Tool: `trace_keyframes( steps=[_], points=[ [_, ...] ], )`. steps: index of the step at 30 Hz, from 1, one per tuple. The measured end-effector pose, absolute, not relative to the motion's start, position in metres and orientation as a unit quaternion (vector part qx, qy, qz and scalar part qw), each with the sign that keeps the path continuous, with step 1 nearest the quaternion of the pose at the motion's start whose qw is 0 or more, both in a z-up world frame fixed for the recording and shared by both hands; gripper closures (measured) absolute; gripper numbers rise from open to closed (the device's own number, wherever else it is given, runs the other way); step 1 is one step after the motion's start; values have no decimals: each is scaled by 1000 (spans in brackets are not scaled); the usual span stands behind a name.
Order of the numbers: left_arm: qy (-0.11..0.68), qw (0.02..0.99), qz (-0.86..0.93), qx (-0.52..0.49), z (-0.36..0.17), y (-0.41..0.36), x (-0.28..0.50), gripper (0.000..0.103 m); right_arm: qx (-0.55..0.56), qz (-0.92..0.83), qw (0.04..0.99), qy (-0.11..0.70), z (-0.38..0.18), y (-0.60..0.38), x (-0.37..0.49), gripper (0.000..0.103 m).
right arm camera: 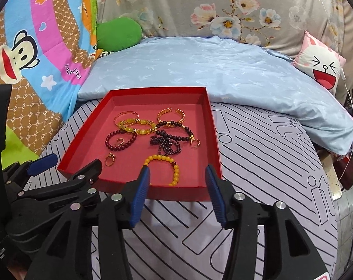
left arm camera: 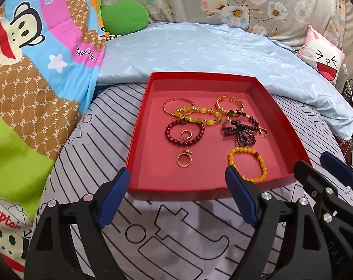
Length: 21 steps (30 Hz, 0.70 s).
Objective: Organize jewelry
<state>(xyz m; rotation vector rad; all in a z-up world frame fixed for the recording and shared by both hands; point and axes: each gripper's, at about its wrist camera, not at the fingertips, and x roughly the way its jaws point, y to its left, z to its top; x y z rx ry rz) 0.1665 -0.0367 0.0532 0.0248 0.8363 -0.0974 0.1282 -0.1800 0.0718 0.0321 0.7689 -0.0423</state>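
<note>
A shallow red box (left arm camera: 279,121) (right arm camera: 83,130) lies on the striped bed sheet and holds several pieces of jewelry: gold bangles (left arm camera: 230,105), a yellow stone bracelet (left arm camera: 195,116), a dark red bead bracelet (left arm camera: 184,131), dark bead strands (left arm camera: 242,129), an orange bead bracelet (left arm camera: 248,163) (right arm camera: 167,168), and gold rings (left arm camera: 184,159) (right arm camera: 110,159). My left gripper (left arm camera: 177,191) is open and empty, just in front of the box's near wall. My right gripper (right arm camera: 177,191) is open and empty at the box's near right corner. Each gripper also shows at the edge of the other's view.
A folded light blue quilt (left arm camera: 199,51) lies behind the box. A cartoon monkey blanket (left arm camera: 36,46) is on the left, a green cushion (left arm camera: 124,17) at the back, and a pink rabbit pillow (left arm camera: 323,56) at the right. The bed's edge drops off at the far right.
</note>
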Motion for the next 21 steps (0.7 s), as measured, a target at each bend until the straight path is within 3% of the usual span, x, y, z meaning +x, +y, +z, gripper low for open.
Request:
trace_keyframes(
  steps=[11,17,21],
  points=[
    [410,912,-34,6,46,-28,150,15,24,-27,925,378,66,-186,110,20],
    [404,914,-30,10,44,-26,142,13,32,-33,925,377,60,-186,101,16],
    [404,914,-30,4,42,-23,139,13,43,-33,924,379,56,-188,97,7]
  ],
)
